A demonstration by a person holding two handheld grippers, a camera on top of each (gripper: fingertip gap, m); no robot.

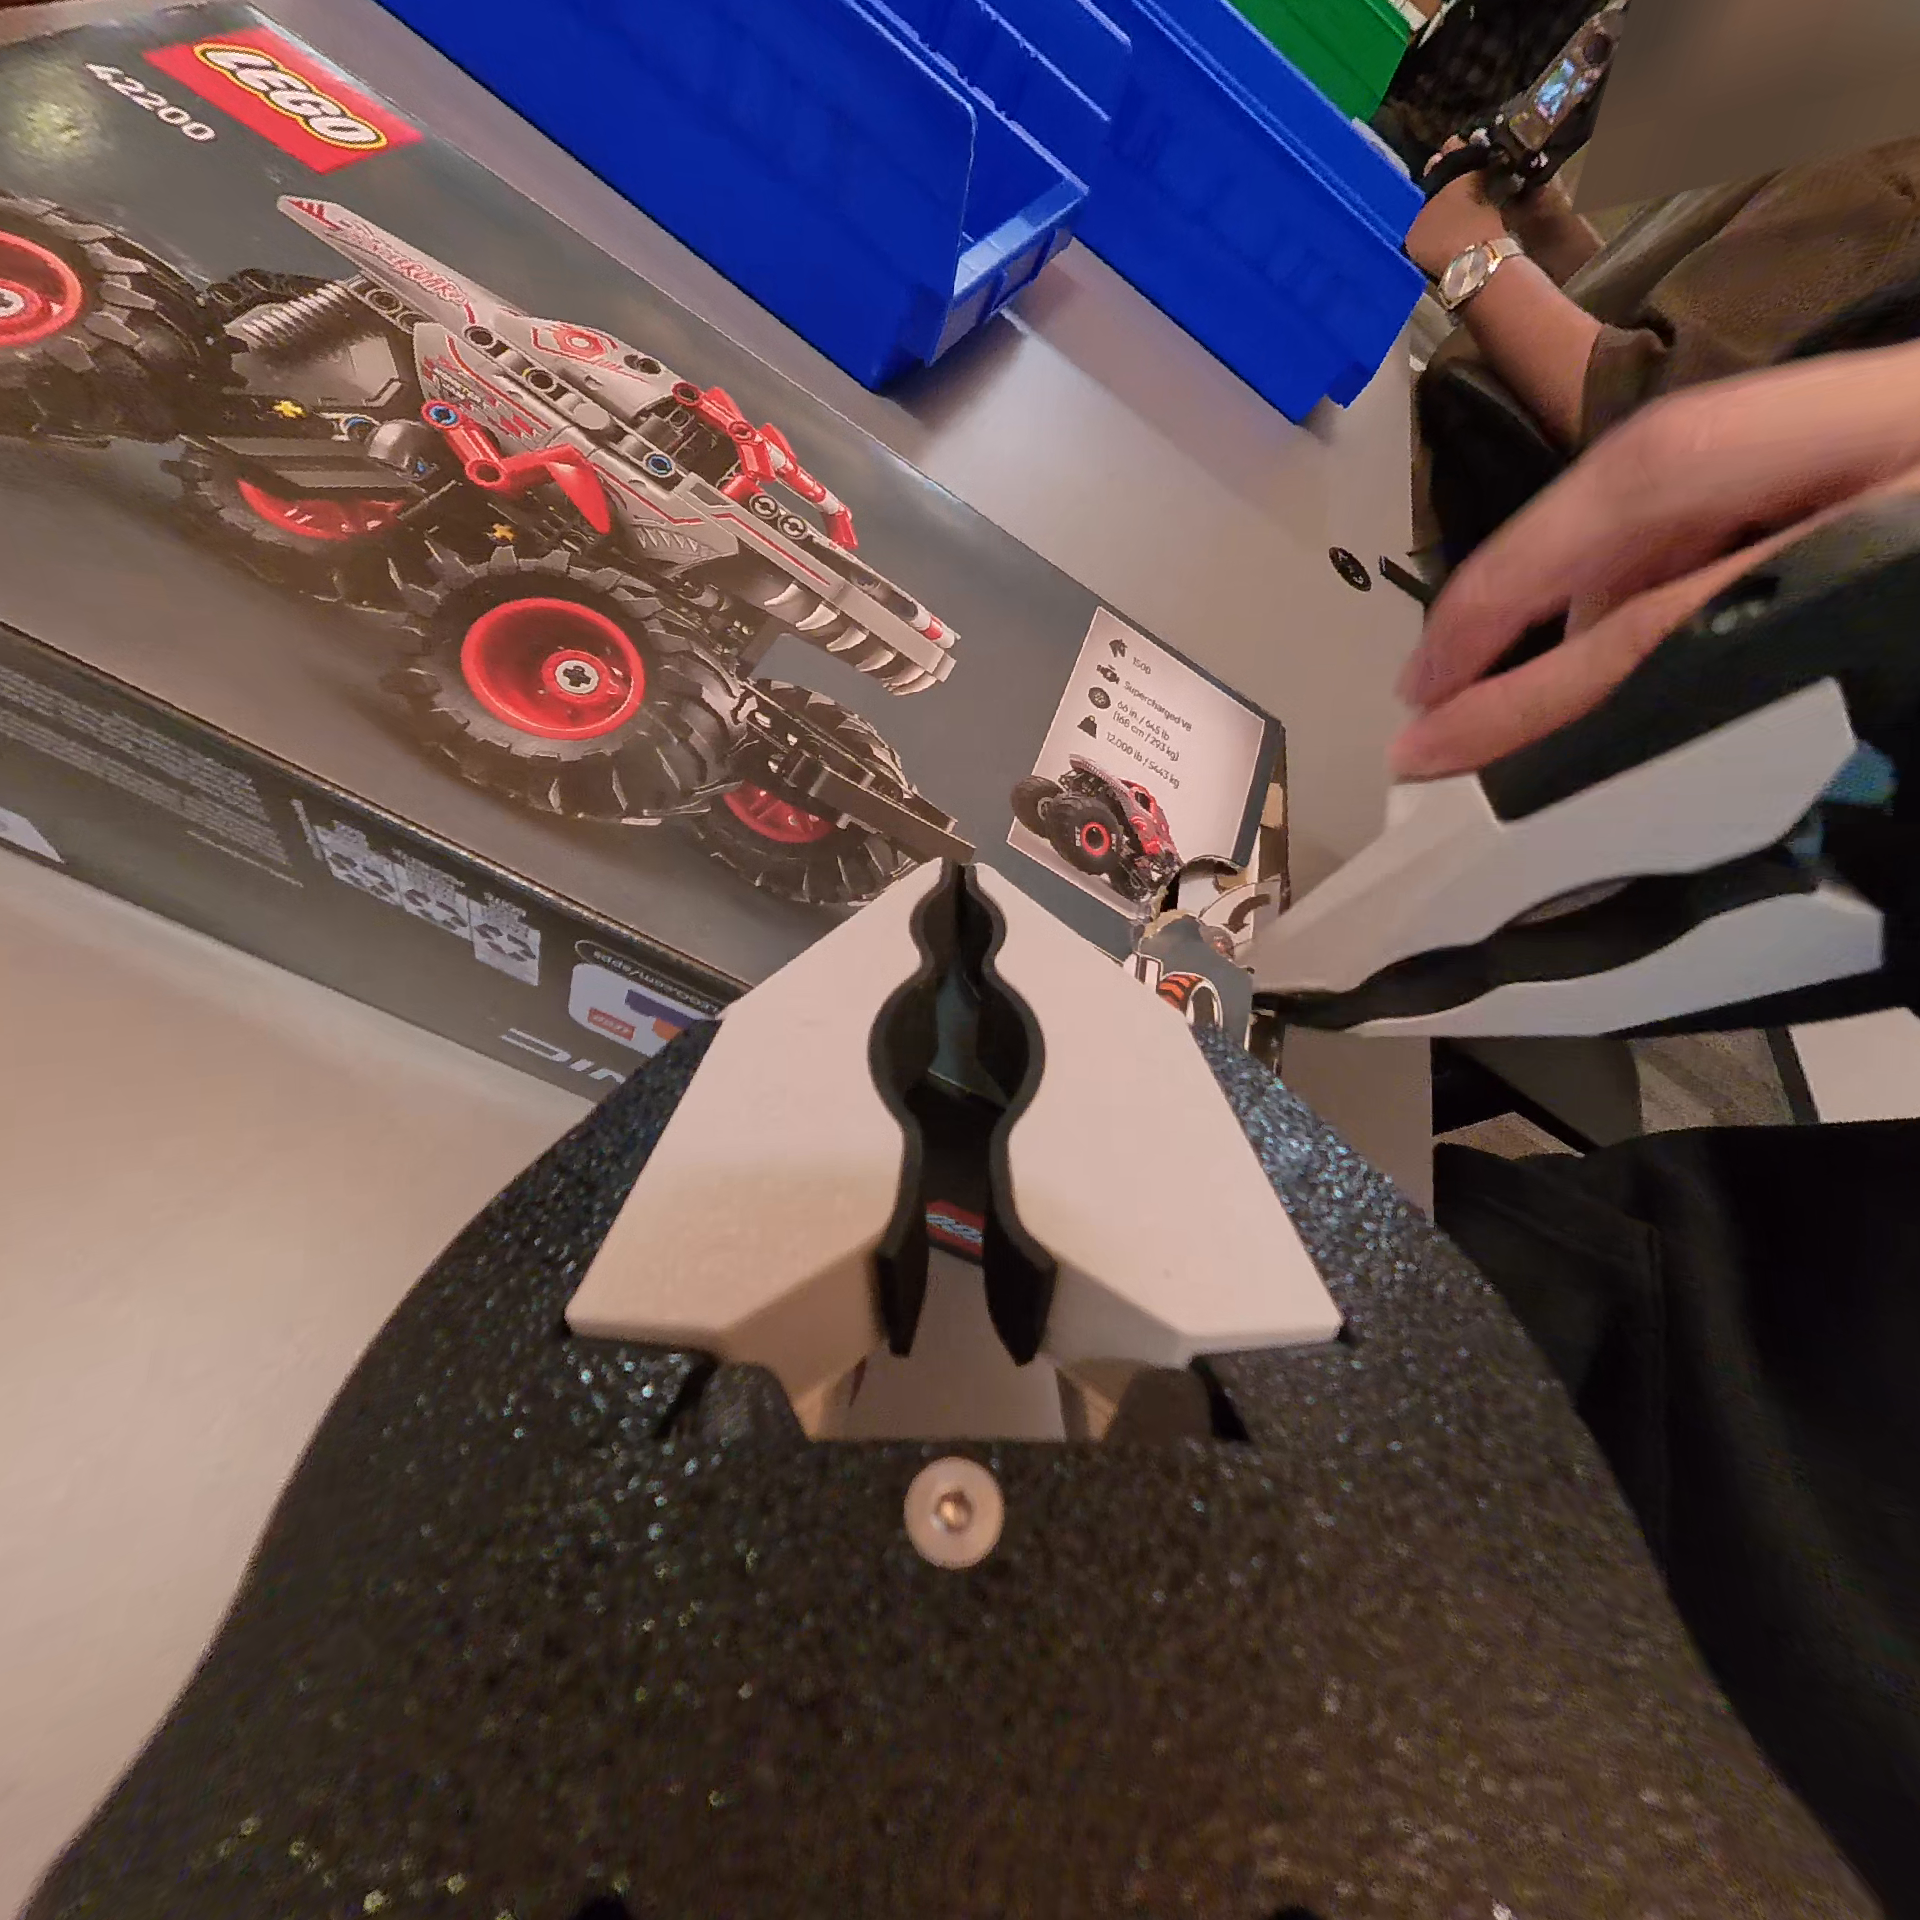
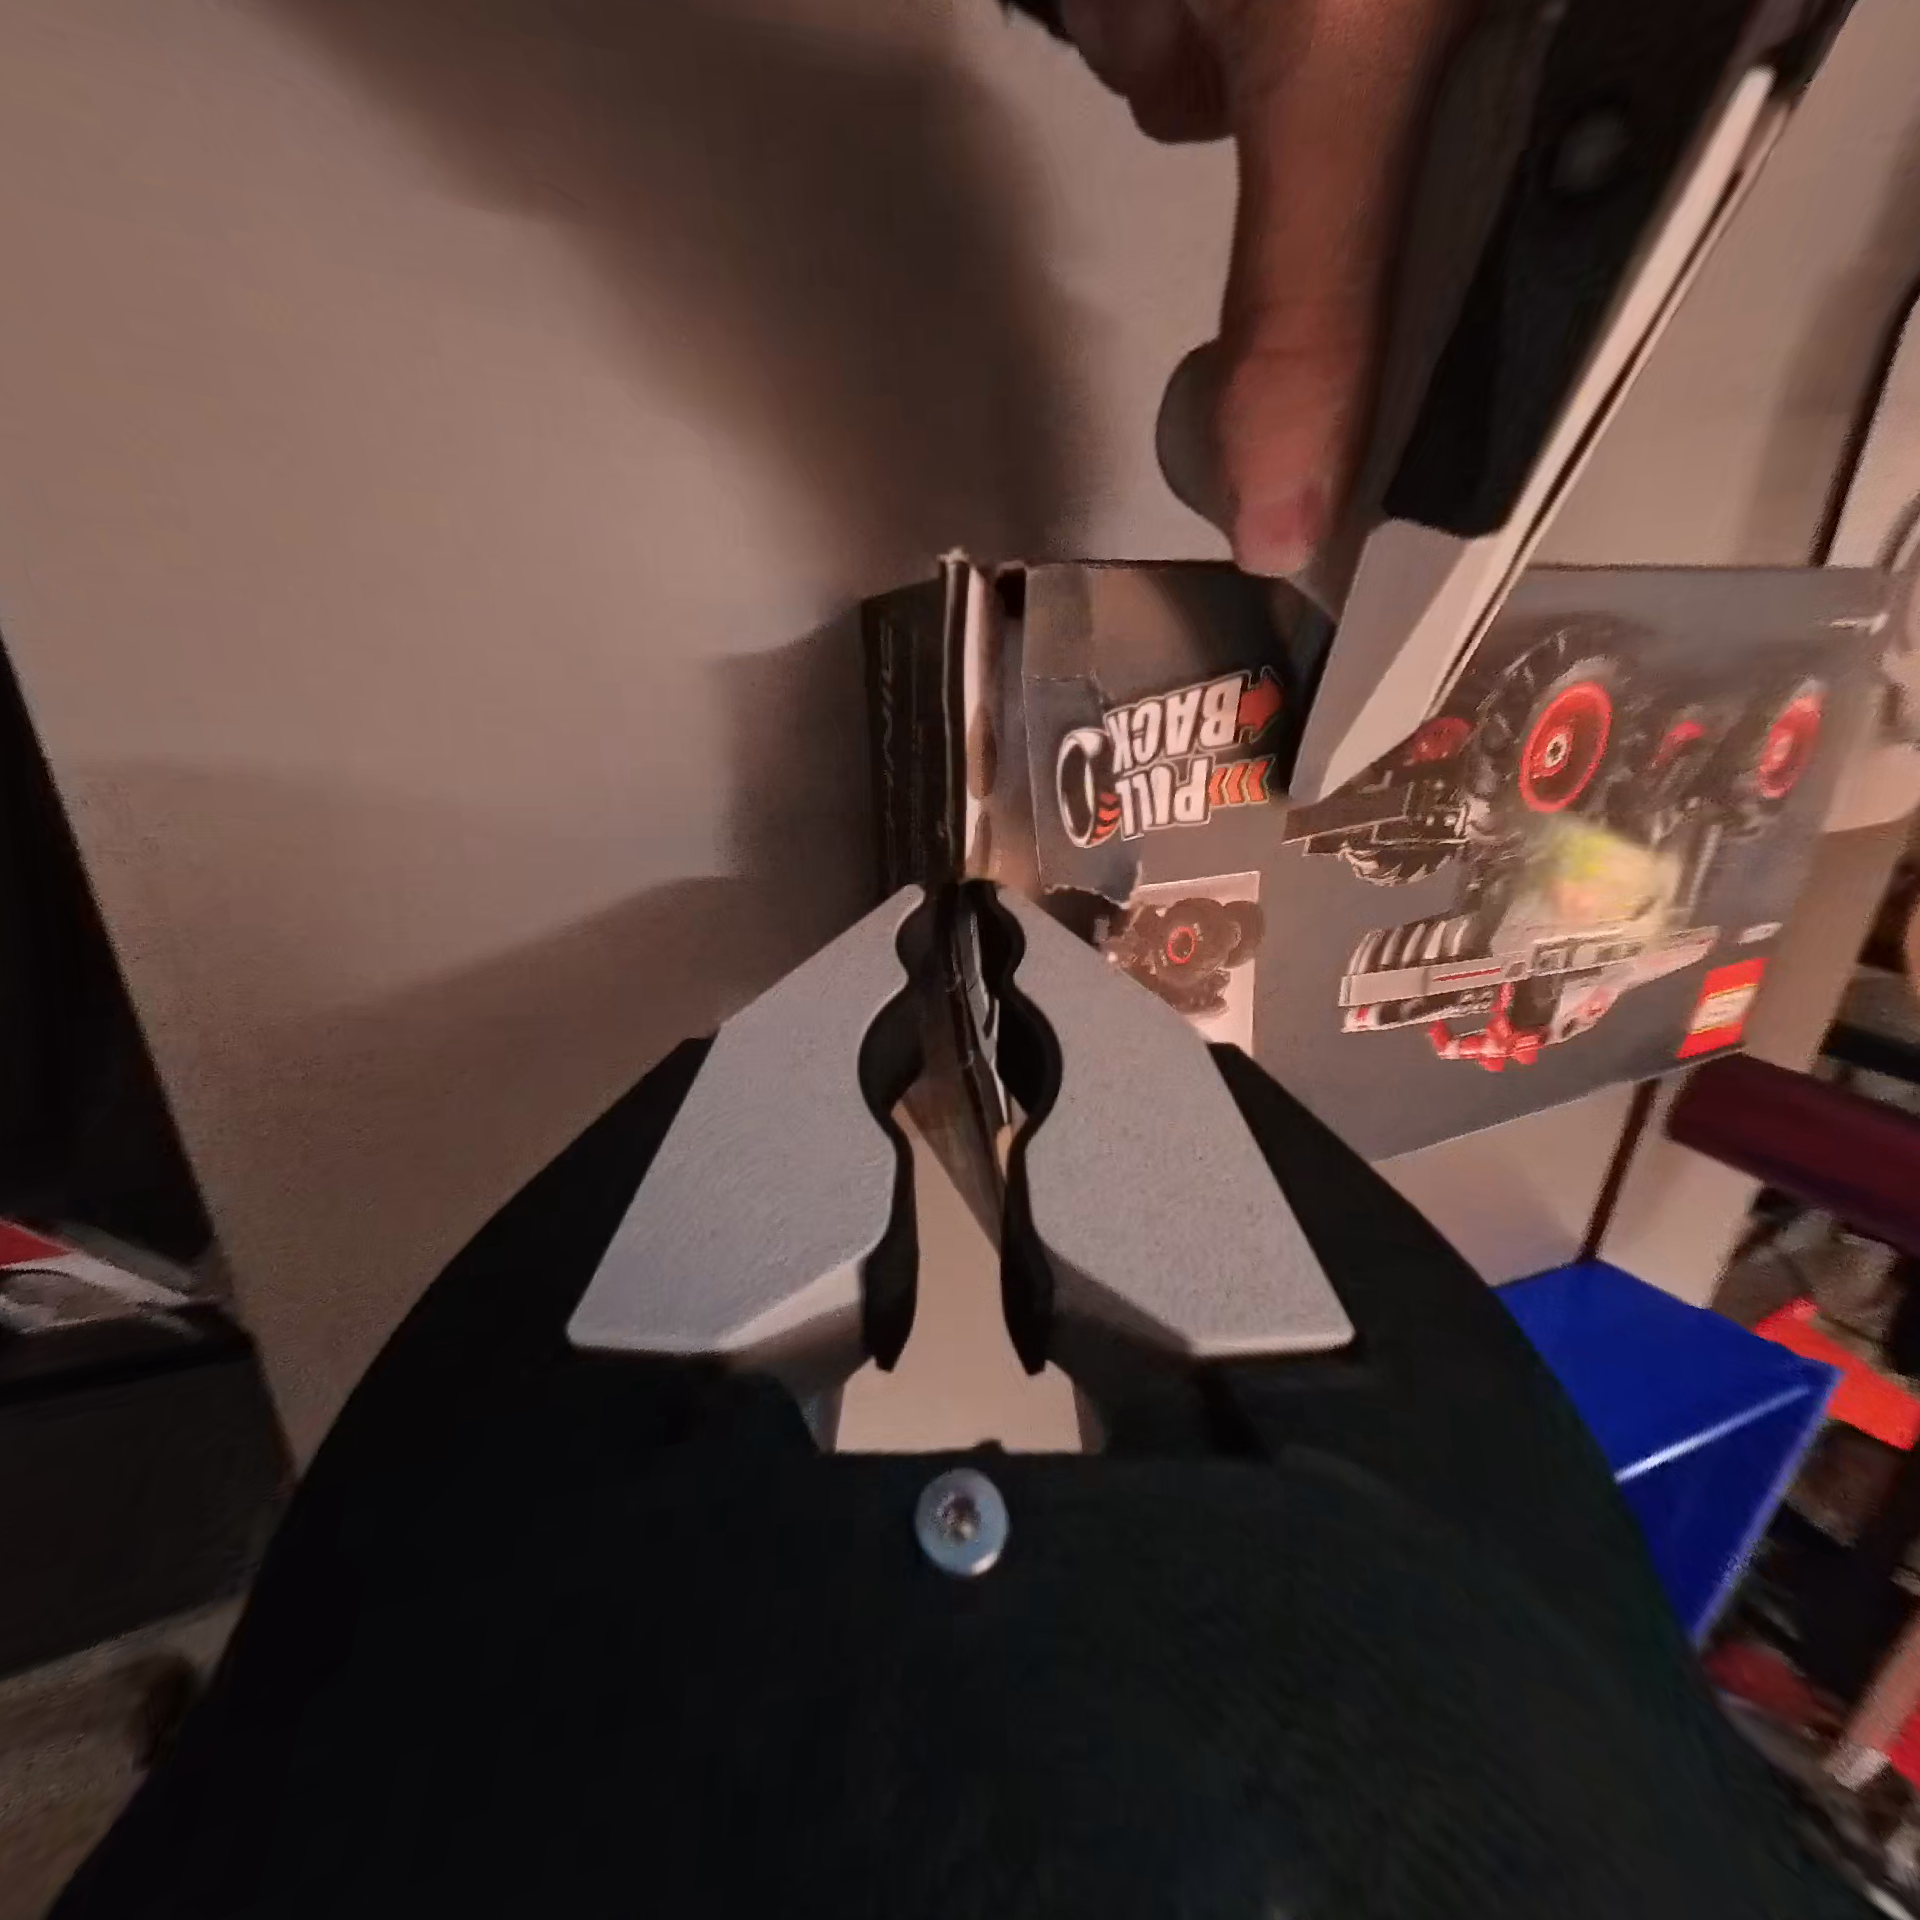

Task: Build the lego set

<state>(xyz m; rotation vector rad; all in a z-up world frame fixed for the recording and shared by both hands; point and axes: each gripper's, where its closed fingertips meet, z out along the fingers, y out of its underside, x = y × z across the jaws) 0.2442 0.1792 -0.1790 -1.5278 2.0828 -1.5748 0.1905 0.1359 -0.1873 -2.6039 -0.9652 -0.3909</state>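
Currently looking at a lego box (image 1: 520,468) (image 2: 1558,883): dark grey cardboard, printed face up, showing a grey monster truck with red wheel hubs and a red logo patch at the 10 o'clock corner. Lying over the grey table (image 1: 1143,436), with the long axis running from 10 o'clock to 4 o'clock in the left wrist view and the opened end pointing to 4 o'clock. Showing a torn, ragged end flap (image 1: 1195,935) (image 2: 956,748) there.

Clenching on the box's near edge with the left gripper (image 1: 961,904) (image 2: 1340,748), cardboard showing between the pads. Pinching the end flap edge-on with the right gripper (image 2: 961,904) (image 1: 1268,966), coming in from 3 o'clock. Wrapping the right hand (image 1: 1610,582) and left hand (image 2: 1278,364) around the tools, both motion-blurred.

Sitting at 12 o'clock behind the box: blue bins (image 1: 831,208), a green bin (image 1: 1330,42) beyond. Crowding the 2 o'clock side: another person's arm with a wristwatch (image 1: 1475,270). Partly hiding the truck print in the right wrist view: the left gripper's finger.
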